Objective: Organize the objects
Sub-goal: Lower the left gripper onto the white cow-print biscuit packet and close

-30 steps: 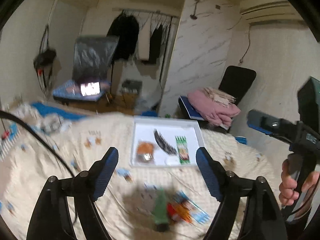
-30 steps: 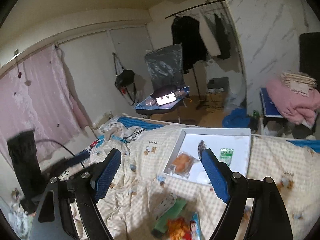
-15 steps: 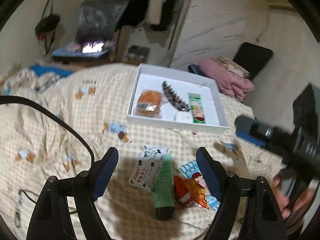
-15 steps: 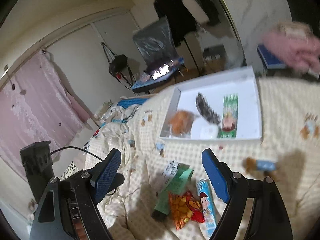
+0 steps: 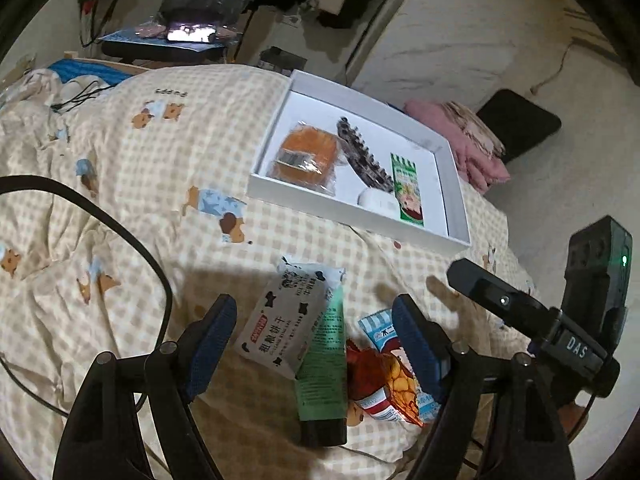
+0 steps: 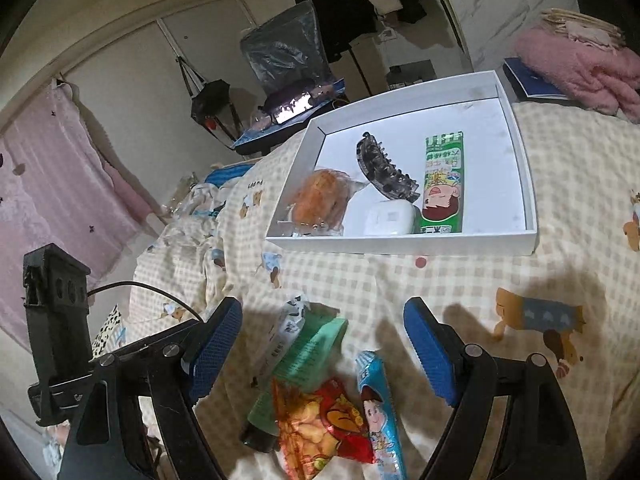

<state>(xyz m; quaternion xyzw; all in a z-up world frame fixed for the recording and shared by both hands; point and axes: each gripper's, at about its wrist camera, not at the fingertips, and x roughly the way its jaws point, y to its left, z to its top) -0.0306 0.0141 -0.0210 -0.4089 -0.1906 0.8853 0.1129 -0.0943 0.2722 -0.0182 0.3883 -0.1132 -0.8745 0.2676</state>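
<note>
- Left gripper point(image 5: 314, 338): jaws wide apart, nothing held; it hangs over the loose pile on the checked blanket point(image 5: 132, 184).
- Pile, left to right in the left wrist view: white cookie pack point(image 5: 290, 322) lying partly on the green tube point(image 5: 324, 364), then the red snack bag point(image 5: 378, 380), then the blue candy pack point(image 5: 380, 330), partly behind the gripper's right finger.
- White box point(image 5: 344, 218) sits further back on the blanket, apart from the pile. Inside, left to right: orange bun in wrap point(image 5: 306, 154), dark hair clip point(image 5: 362, 156), small white case point(image 5: 378, 200), green candy pack point(image 5: 406, 186).
- Right gripper point(image 6: 324, 340): also wide open & empty, above the same pile.
</note>
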